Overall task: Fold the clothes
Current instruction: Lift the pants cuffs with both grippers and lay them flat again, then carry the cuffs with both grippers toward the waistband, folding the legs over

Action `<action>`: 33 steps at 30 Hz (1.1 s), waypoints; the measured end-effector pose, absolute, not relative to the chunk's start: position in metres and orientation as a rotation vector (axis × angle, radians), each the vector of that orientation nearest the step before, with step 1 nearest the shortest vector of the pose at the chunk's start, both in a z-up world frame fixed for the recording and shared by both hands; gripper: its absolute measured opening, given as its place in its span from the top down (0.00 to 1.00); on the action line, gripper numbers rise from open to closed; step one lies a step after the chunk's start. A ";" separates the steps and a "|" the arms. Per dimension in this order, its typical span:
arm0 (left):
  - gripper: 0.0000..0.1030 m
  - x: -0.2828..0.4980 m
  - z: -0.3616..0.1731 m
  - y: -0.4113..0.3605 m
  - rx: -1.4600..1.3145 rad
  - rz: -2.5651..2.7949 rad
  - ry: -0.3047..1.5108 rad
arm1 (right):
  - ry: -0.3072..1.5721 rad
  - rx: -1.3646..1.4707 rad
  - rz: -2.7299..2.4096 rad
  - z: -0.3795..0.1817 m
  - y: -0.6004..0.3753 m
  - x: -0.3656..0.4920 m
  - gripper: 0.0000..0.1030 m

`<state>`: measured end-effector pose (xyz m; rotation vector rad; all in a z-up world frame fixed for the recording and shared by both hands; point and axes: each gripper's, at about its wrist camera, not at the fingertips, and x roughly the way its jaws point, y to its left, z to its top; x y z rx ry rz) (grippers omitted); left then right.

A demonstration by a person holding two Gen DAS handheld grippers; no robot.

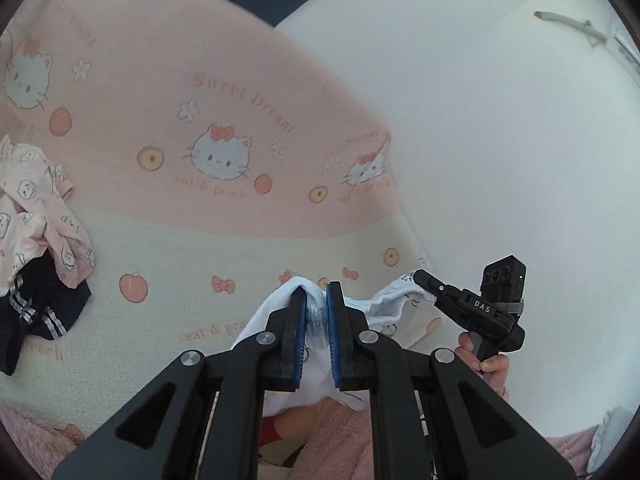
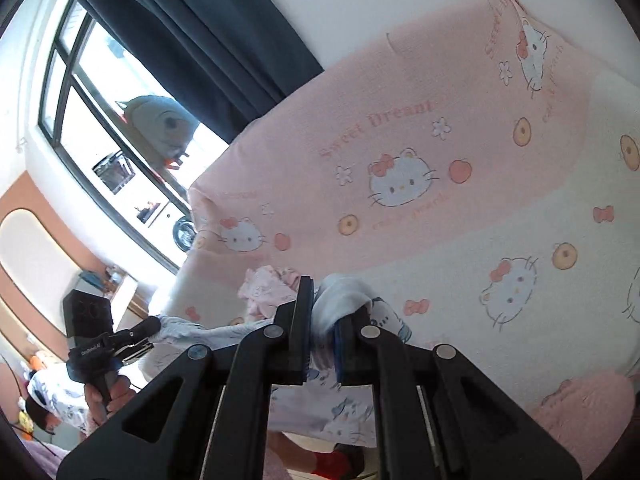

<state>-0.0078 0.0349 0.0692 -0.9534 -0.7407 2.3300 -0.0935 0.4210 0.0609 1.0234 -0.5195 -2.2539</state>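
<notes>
White garment [image 1: 384,304]: we hold it stretched between left gripper [image 1: 316,300] and right gripper [image 2: 324,312], both clamped on its bunched edge. Risk: thin bites slip, cloth drops.

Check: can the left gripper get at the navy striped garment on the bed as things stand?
Probably not yet. The left gripper is shut on the white garment, which the right gripper also holds. The navy striped garment lies off to the side, partly under pink pyjamas.

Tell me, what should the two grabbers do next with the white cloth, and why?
Probably lower it flat onto the blanket. The left gripper and the right gripper each pinch part of the white garment, which sags between them above the bed, so laying it down spread out seems the likely first step before any fold.
</notes>
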 end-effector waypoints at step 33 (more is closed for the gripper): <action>0.90 -0.083 -0.241 0.070 -1.863 2.234 -0.628 | -0.341 1.797 -2.208 -0.244 0.383 -0.144 0.92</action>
